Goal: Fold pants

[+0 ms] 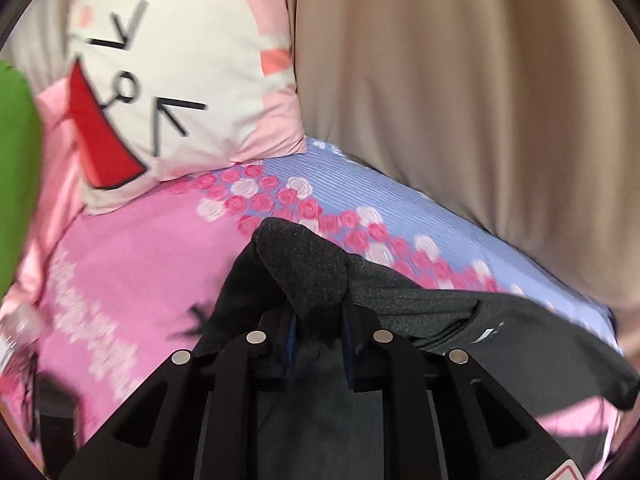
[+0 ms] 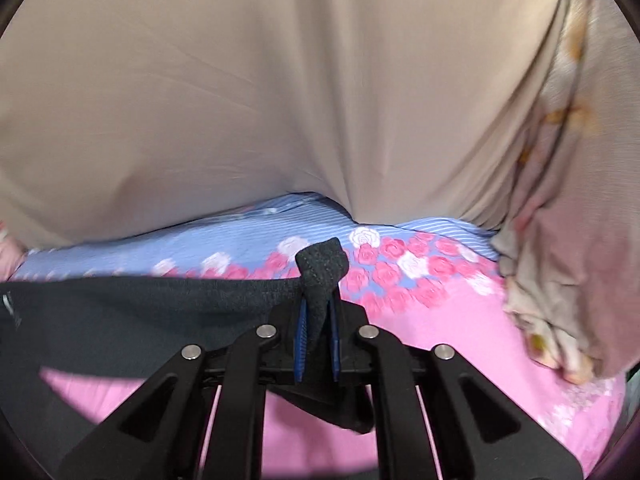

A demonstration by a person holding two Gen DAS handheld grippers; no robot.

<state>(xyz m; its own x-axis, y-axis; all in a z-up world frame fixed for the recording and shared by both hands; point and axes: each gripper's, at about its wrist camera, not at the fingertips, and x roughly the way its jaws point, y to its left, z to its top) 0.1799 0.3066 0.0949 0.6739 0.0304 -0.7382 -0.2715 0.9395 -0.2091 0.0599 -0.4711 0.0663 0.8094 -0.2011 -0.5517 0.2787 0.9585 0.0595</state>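
Observation:
Dark grey pants hang stretched between both grippers above a pink and blue flowered bedsheet. In the left wrist view my left gripper is shut on a bunched corner of the pants, which pokes up past the blue pads. The cloth runs off to the right and down under the gripper. In the right wrist view my right gripper is shut on another corner of the pants, a stitched hem sticking up between its blue pads. From there the pants stretch off to the left.
A white and pink cartoon pillow leans at the bed's head, with something green at the far left. A beige curtain hangs along the bed's far side. A crumpled floral cloth lies at the right on the bedsheet.

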